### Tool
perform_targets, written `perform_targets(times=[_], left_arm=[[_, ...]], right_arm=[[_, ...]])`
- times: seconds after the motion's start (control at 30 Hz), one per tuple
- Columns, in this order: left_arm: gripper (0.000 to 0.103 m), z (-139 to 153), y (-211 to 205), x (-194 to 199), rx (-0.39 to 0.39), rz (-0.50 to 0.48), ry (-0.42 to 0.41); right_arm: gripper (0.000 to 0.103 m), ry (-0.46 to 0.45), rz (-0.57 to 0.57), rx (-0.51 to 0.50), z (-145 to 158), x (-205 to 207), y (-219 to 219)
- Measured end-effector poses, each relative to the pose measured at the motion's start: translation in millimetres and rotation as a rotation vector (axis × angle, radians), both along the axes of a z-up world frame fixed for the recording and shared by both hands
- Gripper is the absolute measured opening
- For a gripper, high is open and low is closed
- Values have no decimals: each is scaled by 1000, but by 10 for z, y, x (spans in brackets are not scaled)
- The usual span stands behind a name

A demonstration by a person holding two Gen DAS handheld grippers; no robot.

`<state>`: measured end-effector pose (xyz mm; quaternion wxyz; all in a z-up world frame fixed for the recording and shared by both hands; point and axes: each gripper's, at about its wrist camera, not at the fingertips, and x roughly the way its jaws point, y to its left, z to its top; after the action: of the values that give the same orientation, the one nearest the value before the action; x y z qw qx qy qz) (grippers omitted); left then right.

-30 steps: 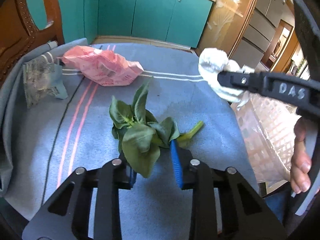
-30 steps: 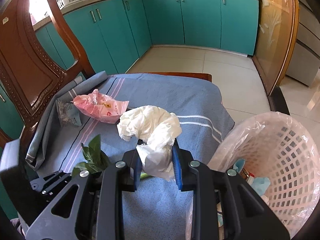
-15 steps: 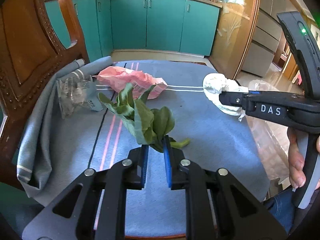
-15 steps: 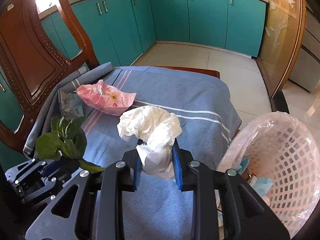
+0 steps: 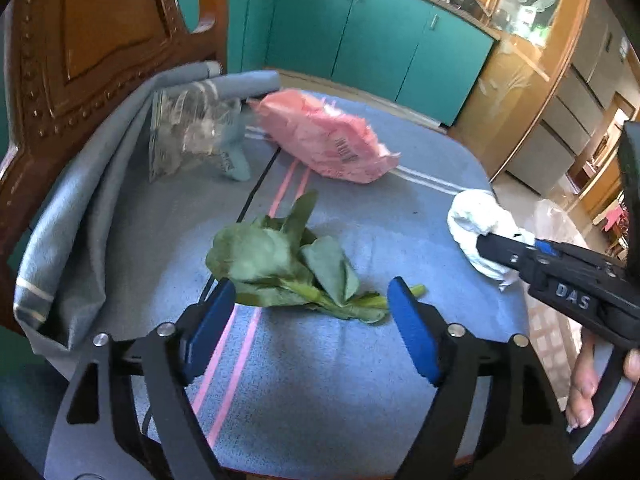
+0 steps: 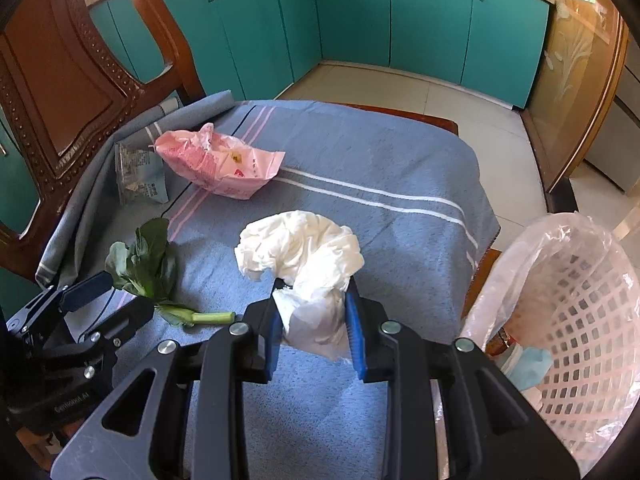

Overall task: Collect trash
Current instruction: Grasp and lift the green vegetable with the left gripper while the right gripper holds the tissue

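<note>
A bunch of green leaves [image 5: 288, 268] lies on the blue towel [image 5: 360, 380], its stem pointing right; it also shows in the right wrist view [image 6: 148, 264]. My left gripper [image 5: 310, 320] is open, its blue pads either side of the leaves, close above the towel. My right gripper [image 6: 314, 322] is shut on a crumpled white tissue [image 6: 304, 256] and holds it above the towel's right part; the tissue shows at the right in the left wrist view [image 5: 476, 232]. A lined white basket [image 6: 568, 320] stands right of the chair.
A pink plastic bag [image 5: 324, 140] and a clear wrapper [image 5: 192, 132] lie at the far side of the towel. The carved wooden chair back [image 5: 80, 40] rises at the left. Teal cabinets [image 6: 400, 12] line the far wall. The basket holds some trash.
My left gripper held the leaves lifted half a second ago; now it is open and the leaves lie on the towel. The right gripper has kept hold of the tissue.
</note>
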<state>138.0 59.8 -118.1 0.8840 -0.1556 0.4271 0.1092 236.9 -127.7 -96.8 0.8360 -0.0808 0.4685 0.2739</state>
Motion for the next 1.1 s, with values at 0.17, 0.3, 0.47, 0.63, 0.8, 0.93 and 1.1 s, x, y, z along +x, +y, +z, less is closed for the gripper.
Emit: perform_targets(times=[0.17,0.3,0.47,0.63,0.8,0.93,1.1], left_arm=[[81,-168,40,134,-7,55,41],[71,-203,-7,206,45,71,41],[37,-194,5,198,103,59,35],[18,-134,67,119,75,35,23],[17,8,67,-4,108,42,-4],[16,161,27,-98,183,83,-33],[16,343,-44,-198,247,104,-73]], right_arm=[[29,0,9,-17,-39,-13,50],[30,-14,8,-35,-62,-27,71],[30,-5,11,-49,-124,-9,107],[30,-5,18,-64,-160,-11,166],[30,-12,23,-75,-182,-24,209],[29,-27,29,-67,-163,-42,225],[29,-34,32,-46,-115,-58,210]])
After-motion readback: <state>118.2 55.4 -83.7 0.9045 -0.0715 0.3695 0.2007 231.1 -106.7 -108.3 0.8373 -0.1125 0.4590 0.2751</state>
